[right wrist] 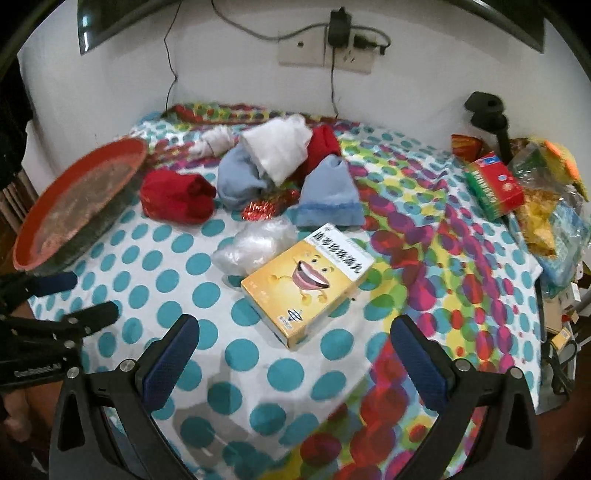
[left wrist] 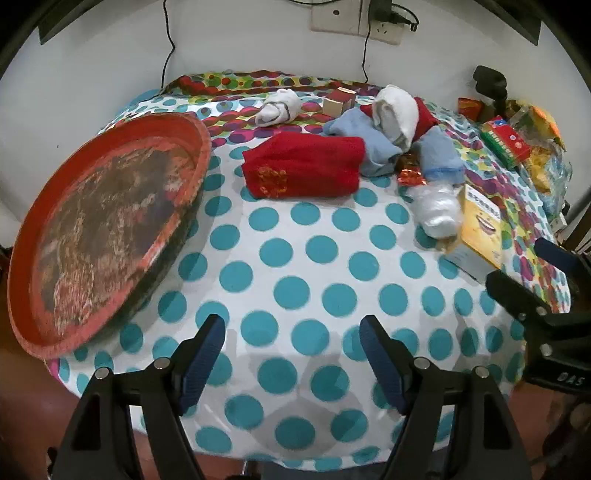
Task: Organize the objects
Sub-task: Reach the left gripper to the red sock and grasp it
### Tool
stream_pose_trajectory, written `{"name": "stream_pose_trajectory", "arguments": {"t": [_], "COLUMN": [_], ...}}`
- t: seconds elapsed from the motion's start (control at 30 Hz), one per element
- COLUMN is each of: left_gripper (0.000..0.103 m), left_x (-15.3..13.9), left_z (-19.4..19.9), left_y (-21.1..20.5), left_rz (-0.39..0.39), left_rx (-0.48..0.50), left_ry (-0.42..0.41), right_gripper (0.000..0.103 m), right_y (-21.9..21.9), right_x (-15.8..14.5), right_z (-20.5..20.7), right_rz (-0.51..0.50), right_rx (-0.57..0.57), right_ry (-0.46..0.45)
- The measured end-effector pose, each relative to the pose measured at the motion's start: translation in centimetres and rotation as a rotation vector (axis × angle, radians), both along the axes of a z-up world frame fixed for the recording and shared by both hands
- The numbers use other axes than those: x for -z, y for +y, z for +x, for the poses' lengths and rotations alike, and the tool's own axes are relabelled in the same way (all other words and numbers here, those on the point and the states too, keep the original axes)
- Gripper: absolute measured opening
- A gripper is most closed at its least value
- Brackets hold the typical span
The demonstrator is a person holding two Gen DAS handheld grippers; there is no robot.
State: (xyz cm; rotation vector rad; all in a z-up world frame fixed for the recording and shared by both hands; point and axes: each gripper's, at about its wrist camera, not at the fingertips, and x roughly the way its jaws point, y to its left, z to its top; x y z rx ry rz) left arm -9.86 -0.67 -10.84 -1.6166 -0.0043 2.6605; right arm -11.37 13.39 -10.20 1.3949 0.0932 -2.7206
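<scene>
Socks and small boxes lie heaped at the far side of the dotted bench, the yellow box nearest. The red tray sits tilted at the left edge. Left gripper and right gripper hover, fingers wide, holding nothing.

We see a white wall behind the worktop, which wears a cloth of teal dots. On the wall sits a socket plate with a black adapter plugged in, and thin black cables hang down toward the cloth's far edge.
</scene>
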Motion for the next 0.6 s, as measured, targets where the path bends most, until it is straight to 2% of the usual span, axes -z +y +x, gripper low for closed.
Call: {"name": "stream_pose_trajectory", "arguments": {"t": [0.2, 0.37, 0.43, 0.6], "left_gripper": [0.078, 0.078, 0.078, 0.078], "left_x": [0.4, 0.4, 0.2, -0.5], "left_z": [-1.8, -3.3, -3.7, -4.7], "left_y": [-0.6, -1.1, -1.1, -0.9], "left_rz": [-0.027, -0.034, -0.030, -0.057], "left_rx": [0.019, 0.024, 0.030, 0.056], "left_ry": [0.011, 0.012, 0.018, 0.038], "right_gripper": [0.102, 0.100, 0.094, 0.066], "right_y": [-0.6, 0.0, 0.6, 3.2], "right_x": [1.8, 2.4, 2.5, 2.9], "right_z": [-2.3, -2.9, -3.1, -3.3], "right_rz": [0.036, 0.060, 0.054, -0.016], "right_rx": [0.034, 0.064, 0.077, 0.122], "right_ry": [-0.022, 0.001, 0.002, -0.015]}}
